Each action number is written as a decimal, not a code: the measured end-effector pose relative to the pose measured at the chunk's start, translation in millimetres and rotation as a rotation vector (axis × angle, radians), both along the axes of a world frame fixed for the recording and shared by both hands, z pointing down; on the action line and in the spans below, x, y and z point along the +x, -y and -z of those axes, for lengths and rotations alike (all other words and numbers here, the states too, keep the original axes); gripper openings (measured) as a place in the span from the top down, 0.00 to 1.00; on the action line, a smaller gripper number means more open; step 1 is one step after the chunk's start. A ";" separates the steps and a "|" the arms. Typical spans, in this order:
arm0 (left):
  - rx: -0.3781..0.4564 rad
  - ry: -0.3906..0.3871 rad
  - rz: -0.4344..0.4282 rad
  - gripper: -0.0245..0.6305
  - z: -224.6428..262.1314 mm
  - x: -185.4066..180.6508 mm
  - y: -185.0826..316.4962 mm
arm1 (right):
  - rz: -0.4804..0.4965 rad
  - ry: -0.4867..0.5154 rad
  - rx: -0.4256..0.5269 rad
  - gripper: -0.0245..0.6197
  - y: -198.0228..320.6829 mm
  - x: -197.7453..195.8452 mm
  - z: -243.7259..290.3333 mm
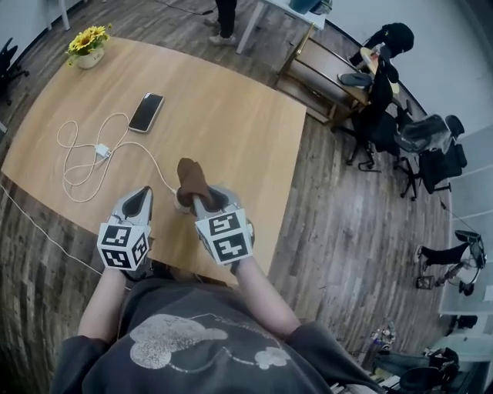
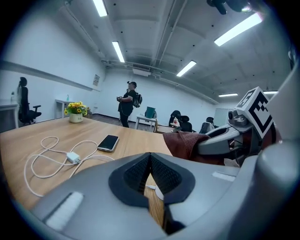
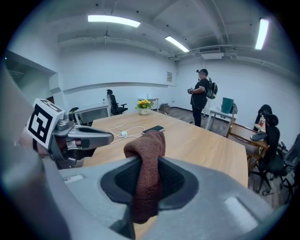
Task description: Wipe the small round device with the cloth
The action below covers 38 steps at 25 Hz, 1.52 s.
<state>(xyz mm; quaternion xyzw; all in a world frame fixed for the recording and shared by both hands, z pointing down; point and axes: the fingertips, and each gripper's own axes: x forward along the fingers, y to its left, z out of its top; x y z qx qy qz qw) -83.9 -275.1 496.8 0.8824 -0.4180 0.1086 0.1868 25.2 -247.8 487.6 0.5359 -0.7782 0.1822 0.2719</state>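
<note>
Head view: right gripper [image 1: 200, 202] clamps dark brown terry cloth [image 1: 191, 177], bunched upright. Small round white device [image 1: 179, 205] sits just beside it, mostly hidden, on pale wooden table [image 1: 231, 115]. Left gripper [image 1: 142, 194] nearby.
Left gripper view: jaws pressed together, empty; sliver of device beyond tips.
Right gripper view: cloth pinched between pads.
Judgement: cloth in grip, contact unconfirmed, wiping probably all left to do.

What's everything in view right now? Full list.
table: 1, light wood, centre
phone: 1, black, mid-table
cable: 1, white, left of phone
flower pot: 1, yellow flowers, far left corner
round device: 1, white, near edge by the cloth
cloth: 1, brown, in right gripper
office chairs: several, black, right of table
standing person: 1, dark clothes, beyond table
left gripper: grey, fingers together, empty
right gripper: grey, fingers clamping cloth
</note>
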 end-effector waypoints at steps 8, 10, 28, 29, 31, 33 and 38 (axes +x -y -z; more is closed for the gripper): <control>0.006 -0.014 -0.134 0.93 -0.7 0.7 21.8 | -0.143 -0.085 -0.093 0.85 4.3 -25.0 -28.0; 0.002 -0.015 -0.157 0.93 -2.6 -3.2 24.2 | -0.168 -0.126 -0.100 0.85 3.5 -30.1 -31.4; -0.060 -0.014 -0.253 0.93 -27.1 -35.8 25.8 | -0.682 0.311 -0.101 0.85 -10.5 -45.2 -49.8; -0.062 -0.015 -0.251 0.93 -27.6 -37.3 26.4 | -0.679 0.311 -0.111 0.85 -9.3 -47.2 -53.1; -0.066 -0.018 -0.244 0.93 -28.8 -40.2 26.8 | -0.674 0.310 -0.133 0.85 -7.7 -50.3 -61.6; -0.073 -0.018 -0.239 0.93 -31.8 -43.2 25.4 | -0.671 0.310 -0.164 0.85 -8.5 -53.0 -73.3; -0.101 -0.008 -0.233 0.93 -45.0 -53.0 22.0 | -0.694 0.356 -0.251 0.85 -11.6 -58.4 -106.4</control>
